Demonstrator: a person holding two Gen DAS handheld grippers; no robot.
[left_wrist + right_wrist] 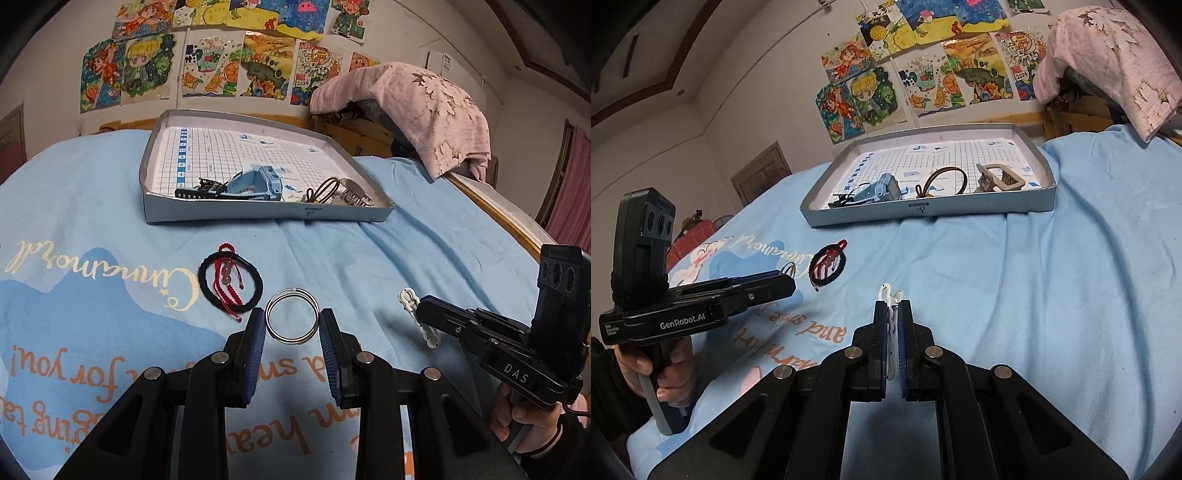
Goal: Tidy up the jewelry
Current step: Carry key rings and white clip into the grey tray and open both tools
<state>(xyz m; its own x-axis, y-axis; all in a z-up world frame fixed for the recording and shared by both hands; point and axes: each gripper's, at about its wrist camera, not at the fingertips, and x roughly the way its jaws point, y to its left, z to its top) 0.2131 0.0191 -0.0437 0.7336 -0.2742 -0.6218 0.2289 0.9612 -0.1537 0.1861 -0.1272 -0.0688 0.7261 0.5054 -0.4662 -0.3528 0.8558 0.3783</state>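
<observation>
My left gripper [291, 317] is shut on a thin silver bangle [293, 290], which stands upright between the blue pads just above the blue bedsheet. The right wrist view shows this bangle [790, 268] at the left gripper's tip [788, 282]. A white wavy hair clip [886, 291] sticks out past the fingertips of my right gripper [893, 304], which is shut on it. A black hair tie [201, 280] with a red beaded cord bracelet [225, 273] across it lies on the sheet to the left. Beyond them a grey tray [258, 213] holds a blue hair claw [258, 181], a brown hair tie [325, 186] and a beige clip [354, 194].
A black clip [201, 188] lies at the tray's front left. A pink flowered cloth [424, 110] hangs over the wooden headboard at the back right. The wooden bed rail [491, 206] runs along the right. A person's hand [532, 428] grips the right gripper's handle.
</observation>
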